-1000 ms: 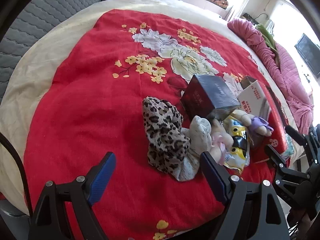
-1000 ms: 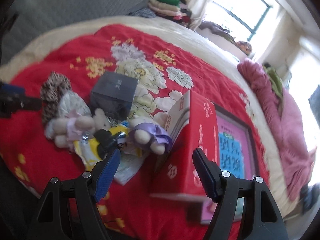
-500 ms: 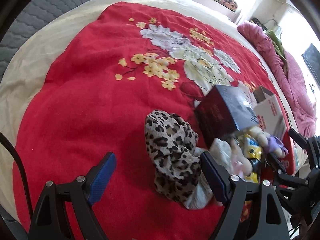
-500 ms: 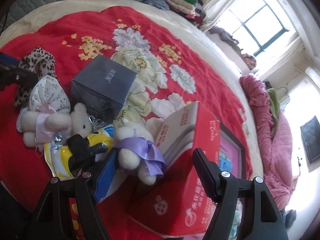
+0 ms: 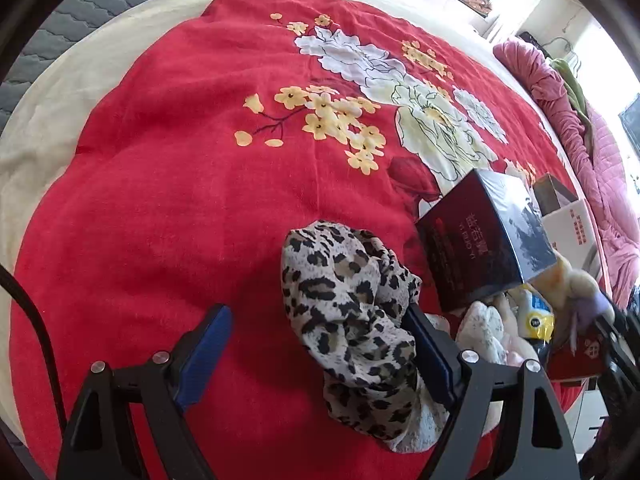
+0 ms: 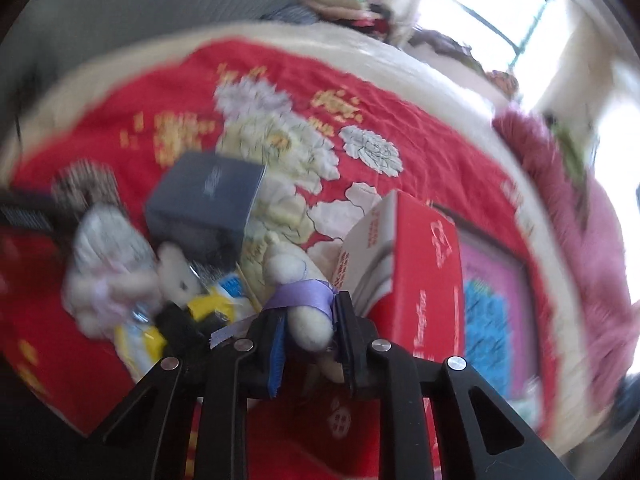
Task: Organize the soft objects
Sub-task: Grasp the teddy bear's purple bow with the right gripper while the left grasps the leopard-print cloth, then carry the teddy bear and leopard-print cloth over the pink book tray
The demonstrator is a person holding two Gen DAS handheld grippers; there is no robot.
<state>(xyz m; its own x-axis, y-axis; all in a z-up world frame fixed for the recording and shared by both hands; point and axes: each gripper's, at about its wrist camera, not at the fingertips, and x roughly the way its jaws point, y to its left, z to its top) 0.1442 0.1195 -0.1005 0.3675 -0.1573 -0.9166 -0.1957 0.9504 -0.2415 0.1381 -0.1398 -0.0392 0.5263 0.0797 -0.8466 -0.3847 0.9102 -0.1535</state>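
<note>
A crumpled leopard-print cloth (image 5: pixel 352 320) lies on the red flowered blanket (image 5: pixel 180 200), its right side against the right finger of my left gripper (image 5: pixel 320 344), whose jaws stand open over it. My right gripper (image 6: pixel 310 334) is shut on a white plush bear with a purple ribbon (image 6: pixel 304 300), pinching its lower body. A second plush bear with a pink ribbon (image 6: pixel 116 288) lies to its left beside a yellow packet (image 6: pixel 208 308). In the left wrist view the purple-ribbon bear (image 5: pixel 580 288) shows at the right edge.
A dark glossy box (image 5: pixel 484 240) stands tilted behind the toys. A red carton (image 6: pixel 424 280) stands open to the right, with a pink framed board (image 6: pixel 492 304) beyond it. Pink bedding (image 5: pixel 600 152) lies at the far right. A grey quilted headboard (image 5: pixel 80 12) is behind.
My right gripper has shut on the purple-ribbon bear; half a second ago its jaws were wide apart. My left gripper has come down closer to the leopard cloth.
</note>
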